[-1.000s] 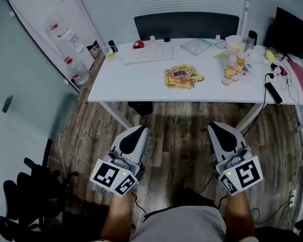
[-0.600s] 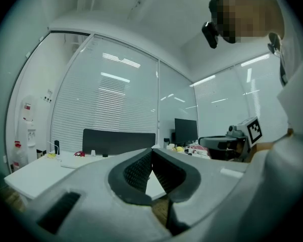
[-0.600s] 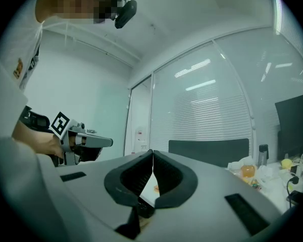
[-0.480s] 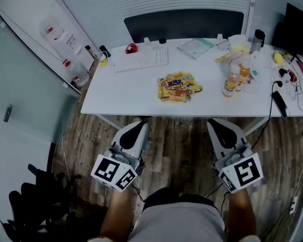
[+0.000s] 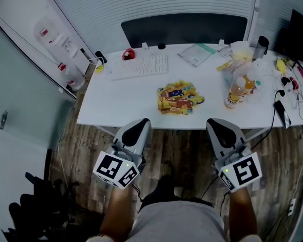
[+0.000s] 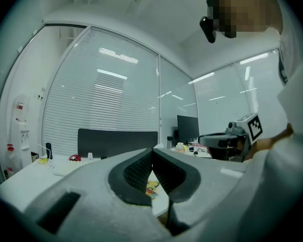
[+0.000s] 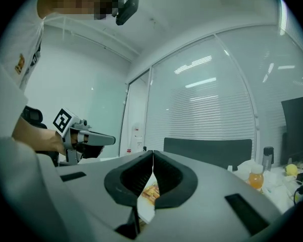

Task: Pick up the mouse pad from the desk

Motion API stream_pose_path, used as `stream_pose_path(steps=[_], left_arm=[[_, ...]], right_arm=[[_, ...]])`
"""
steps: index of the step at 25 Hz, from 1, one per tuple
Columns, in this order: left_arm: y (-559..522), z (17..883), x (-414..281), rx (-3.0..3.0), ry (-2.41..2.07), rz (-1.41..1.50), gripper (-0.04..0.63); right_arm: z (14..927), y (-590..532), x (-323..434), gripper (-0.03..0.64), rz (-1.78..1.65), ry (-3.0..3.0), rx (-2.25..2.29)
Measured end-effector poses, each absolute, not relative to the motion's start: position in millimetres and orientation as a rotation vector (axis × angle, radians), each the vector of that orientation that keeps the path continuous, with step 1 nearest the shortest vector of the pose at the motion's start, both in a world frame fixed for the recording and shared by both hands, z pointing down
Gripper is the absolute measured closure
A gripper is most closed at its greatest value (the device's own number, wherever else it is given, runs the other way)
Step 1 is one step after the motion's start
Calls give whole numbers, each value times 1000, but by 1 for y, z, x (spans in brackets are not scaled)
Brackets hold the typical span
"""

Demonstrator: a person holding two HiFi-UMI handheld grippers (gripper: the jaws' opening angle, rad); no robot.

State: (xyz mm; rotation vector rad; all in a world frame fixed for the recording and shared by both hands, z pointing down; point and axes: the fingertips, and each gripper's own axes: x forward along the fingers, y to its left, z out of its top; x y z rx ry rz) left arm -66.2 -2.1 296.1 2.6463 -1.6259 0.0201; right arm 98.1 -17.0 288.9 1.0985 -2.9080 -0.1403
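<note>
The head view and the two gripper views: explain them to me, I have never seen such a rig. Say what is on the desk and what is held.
A person holds a two-jaw gripper in each hand; there is no robot arm. The head view looks down from the person's head: left gripper, right gripper, both near the white desk's front edge. Each gripper view looks along that gripper's own jaws; both pairs are shut on nothing. On the desk lie a keyboard, a colourful mouse pad and drink bottles.
</note>
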Motion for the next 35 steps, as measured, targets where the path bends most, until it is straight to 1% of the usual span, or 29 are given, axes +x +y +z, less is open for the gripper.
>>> stream_pose_path(steps=[8,18,19,20,21,24,25,27,30,32,35], left_arm=[[-78,330,-104,2694,-1470,165,578],[-166,416,-129,2604,-1175,422,570],[-173,425,-130,2592,-1148,447,530],[-179,433,-130,2580,-1121,478,454],[-185,441,-130,2571,-1095,511,419],[-197,465,-126,2547,-1027,610,370],[-201,472,-124,2538,-1011,641,353],[-208,485,-120,2522,-989,694,321],[-219,503,-115,2487,-977,762,288],[-226,516,-114,2451,-982,807,267],[-236,533,-114,2390,-997,857,252]], right_arm=[[320,-82,61,604,-82,-2777,1184],[388,-154,39,603,43,-2482,1284],[395,-158,38,603,61,-2459,1289],[401,-162,38,601,79,-2440,1290],[406,-165,37,601,97,-2423,1288],[424,-173,38,600,138,-2365,1270],[430,-176,38,584,156,-2348,1258],[444,-182,39,489,203,-2316,1225],[468,-191,42,404,267,-2259,1177],[485,-197,45,369,310,-2225,1155],[507,-209,54,343,384,-2170,1138]])
